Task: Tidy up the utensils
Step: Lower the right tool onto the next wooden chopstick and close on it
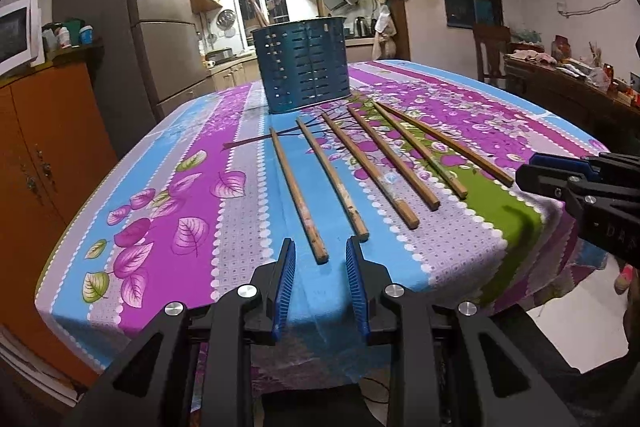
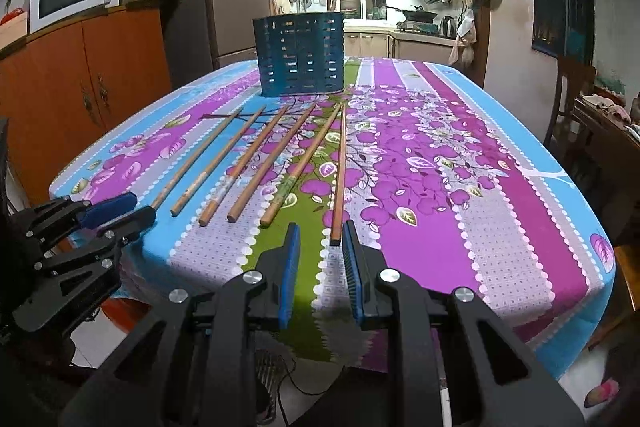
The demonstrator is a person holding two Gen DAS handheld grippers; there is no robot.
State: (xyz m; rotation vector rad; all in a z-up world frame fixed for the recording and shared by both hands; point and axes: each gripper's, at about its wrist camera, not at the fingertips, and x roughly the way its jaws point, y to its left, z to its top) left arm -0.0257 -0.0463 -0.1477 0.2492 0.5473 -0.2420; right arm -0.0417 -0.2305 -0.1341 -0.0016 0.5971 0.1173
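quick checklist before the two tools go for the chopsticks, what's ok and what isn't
1. Left tool open with nothing in it: ok.
2. Right tool open with nothing in it: ok.
3. Left tool lined up with the leftmost chopstick, whose near end lies just ahead of the gap: ok.
4. Right tool lined up with the rightmost chopstick: ok, its end sits near the right pad.
5. Six chopsticks lie apart, none crossing: ok.
6. Blue holder upright behind them: ok; free room inside: cannot tell.
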